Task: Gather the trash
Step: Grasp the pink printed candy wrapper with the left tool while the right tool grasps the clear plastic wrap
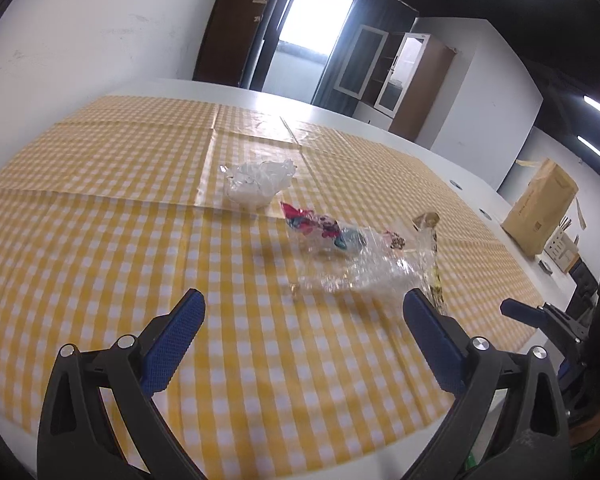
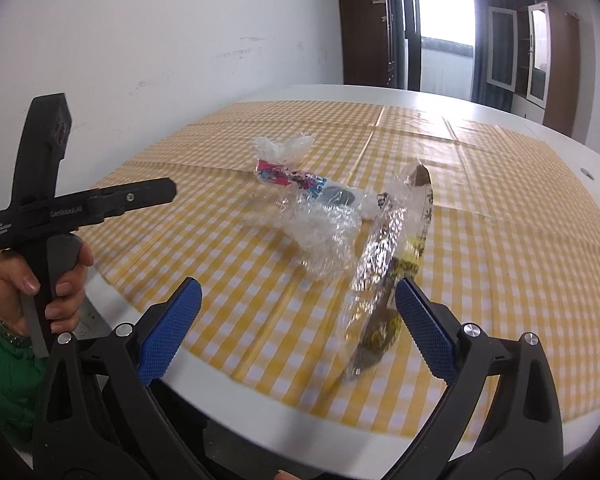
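Trash wrappers (image 2: 324, 236) lie clustered mid-cloth on my yellow checked tablecloth (image 1: 100, 208) (crumpled clear film (image 1: 258, 184) farther in); I hold the left gripper (image 1: 302, 312) and right gripper (image 2: 298, 296) spread wide, both empty

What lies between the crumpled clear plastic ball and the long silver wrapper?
The pink-and-blue candy wrapper and a clear plastic bag lie between the crumpled clear plastic ball and the long silver wrapper, in both views.
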Tool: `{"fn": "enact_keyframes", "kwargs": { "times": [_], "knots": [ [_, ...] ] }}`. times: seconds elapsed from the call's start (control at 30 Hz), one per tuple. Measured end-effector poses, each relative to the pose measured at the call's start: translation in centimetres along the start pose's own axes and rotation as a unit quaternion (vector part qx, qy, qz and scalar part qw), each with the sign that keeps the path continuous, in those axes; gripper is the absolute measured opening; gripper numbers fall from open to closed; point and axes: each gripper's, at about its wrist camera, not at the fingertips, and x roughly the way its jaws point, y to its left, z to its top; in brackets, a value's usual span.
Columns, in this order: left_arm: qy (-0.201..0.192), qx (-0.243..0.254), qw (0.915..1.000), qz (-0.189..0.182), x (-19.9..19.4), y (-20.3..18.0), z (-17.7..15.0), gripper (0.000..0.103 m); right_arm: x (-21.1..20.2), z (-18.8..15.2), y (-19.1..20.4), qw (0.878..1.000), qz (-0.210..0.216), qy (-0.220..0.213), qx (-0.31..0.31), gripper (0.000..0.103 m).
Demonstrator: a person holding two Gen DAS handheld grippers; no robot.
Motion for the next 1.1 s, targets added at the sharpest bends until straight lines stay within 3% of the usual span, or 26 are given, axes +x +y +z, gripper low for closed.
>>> {"fn": "enact_keyframes", "kwargs": {
  "times": [0.3, 0.5, 0.67, 0.77, 0.83, 0.97, 1.1],
  "knots": [
    [0.043, -0.029, 0.9986, -0.01, 6.6, 1.5, 3.9, 0.095, 4.5, 2.8, -1.2, 0.999, 0.011, 0.033, -0.003, 0.087],
    [0.073, -0.045, 0.9963, -0.013, 9.9, 2.4, 4.9, 0.084, 6.8, 3.6, -2.3, 0.998, 0.009, 0.055, 0.0, 0.081],
    [0.092, -0.042, 0.9945, -0.029, 11.7, 2.1, 5.4, 0.073, 8.2, 3.8, -2.8, 0.997, 0.009, 0.074, 0.003, 0.067],
    [0.097, -0.047, 0.9942, -0.005, 12.4, 2.1, 5.5, 0.046, 8.8, 3.9, -2.9, 0.997, 0.014, 0.082, 0.003, 0.058],
    [0.099, -0.054, 0.9936, -0.002, 12.8, 2.0, 5.6, 0.025, 9.0, 3.8, -2.9, 0.996, 0.013, 0.086, 0.002, 0.04],
    [0.07, -0.06, 0.9956, 0.017, 11.9, 1.8, 5.8, 0.013, 8.7, 3.5, -2.8, 0.997, 0.008, 0.08, 0.0, 0.034],
    [0.006, -0.053, 0.9955, 0.078, 9.2, 1.7, 6.3, 0.008, 7.2, 3.6, -2.8, 0.999, 0.002, 0.049, 0.006, 0.032]
  ]
}}
